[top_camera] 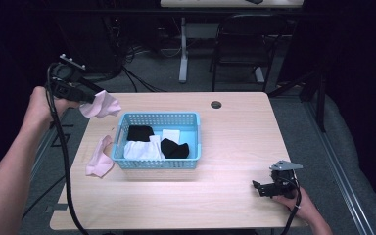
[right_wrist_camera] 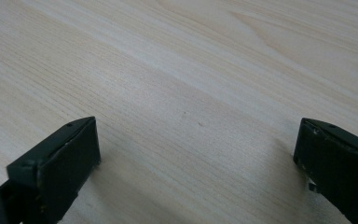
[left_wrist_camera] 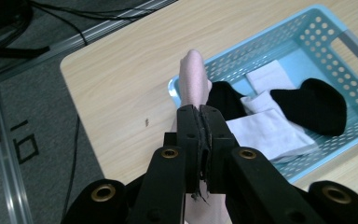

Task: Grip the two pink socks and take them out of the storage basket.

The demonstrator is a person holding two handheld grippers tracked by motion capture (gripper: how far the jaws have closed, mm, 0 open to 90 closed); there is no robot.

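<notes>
In the high view, the left gripper (top_camera: 92,94) hangs in the air off the table's left rear corner, its jaws clamped on a pink sock (top_camera: 101,105) that droops above the table edge just left of the blue basket (top_camera: 159,118). A second pink sock (top_camera: 100,157) lies flat on the pale wooden table (top_camera: 235,142), touching the basket's left wall; black and white socks lie inside the basket. The right gripper (top_camera: 257,187) rests near the front right corner, jaws spread and holding nothing. A round grommet hole (top_camera: 216,105) sits near the table's far edge; beyond are grey carpet, cables and a black chair (top_camera: 245,44). No brand or label is readable. In the left gripper view, the jaws pinch the pink sock (left_wrist_camera: 193,79) above the basket's (left_wrist_camera: 270,35) corner; pale markings on the floor (left_wrist_camera: 25,140) are not legible. In the right gripper view, the jaws stand wide apart over bare wood grain (right_wrist_camera: 191,84).
</notes>
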